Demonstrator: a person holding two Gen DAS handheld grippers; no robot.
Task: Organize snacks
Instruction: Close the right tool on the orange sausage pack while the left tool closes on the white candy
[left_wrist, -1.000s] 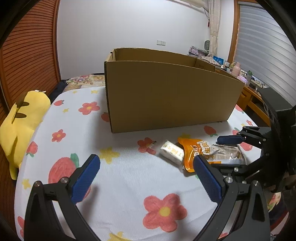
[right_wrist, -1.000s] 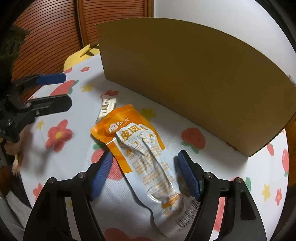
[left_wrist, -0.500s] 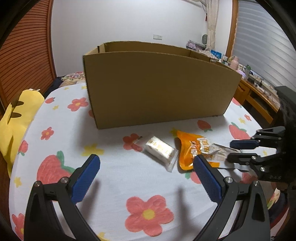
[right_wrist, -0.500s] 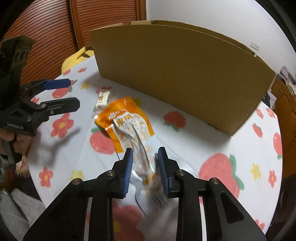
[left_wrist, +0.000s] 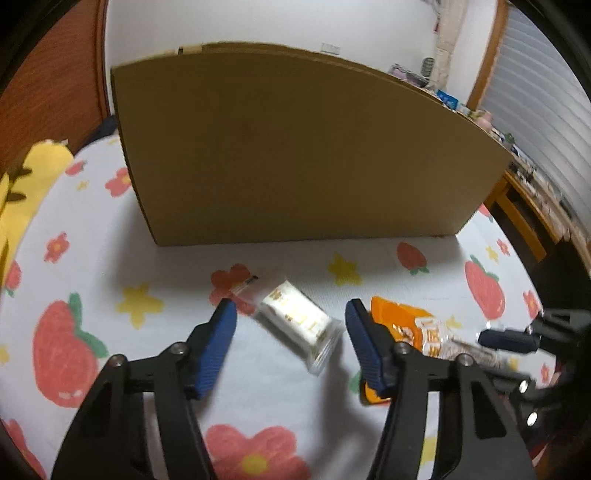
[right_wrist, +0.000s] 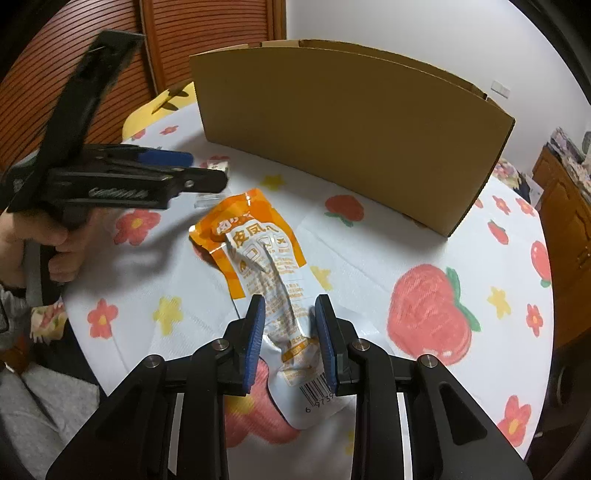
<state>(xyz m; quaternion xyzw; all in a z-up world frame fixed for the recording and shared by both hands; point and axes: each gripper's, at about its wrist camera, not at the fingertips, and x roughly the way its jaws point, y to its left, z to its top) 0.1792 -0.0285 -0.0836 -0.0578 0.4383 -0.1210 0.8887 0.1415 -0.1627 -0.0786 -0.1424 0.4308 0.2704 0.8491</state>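
Observation:
An orange and white snack pouch (right_wrist: 264, 266) lies on the flowered tablecloth. My right gripper (right_wrist: 290, 334) is shut on its white lower end, which is creased between the pads. The pouch also shows in the left wrist view (left_wrist: 417, 334). A small white wrapped snack (left_wrist: 299, 319) lies left of it. My left gripper (left_wrist: 290, 341) is open around the small snack, with the pads on either side and apart from it. It also shows in the right wrist view (right_wrist: 177, 170). A tall cardboard box (left_wrist: 295, 147) stands behind both snacks.
A yellow plush toy (left_wrist: 26, 184) lies at the table's left edge. A wooden desk with small items (left_wrist: 524, 192) stands to the right. The table's round edge (right_wrist: 546, 332) falls away on the right.
My left gripper moved forward and narrowed around the small white snack. My right gripper stays closed on the pouch's end, and the view shifted slightly.

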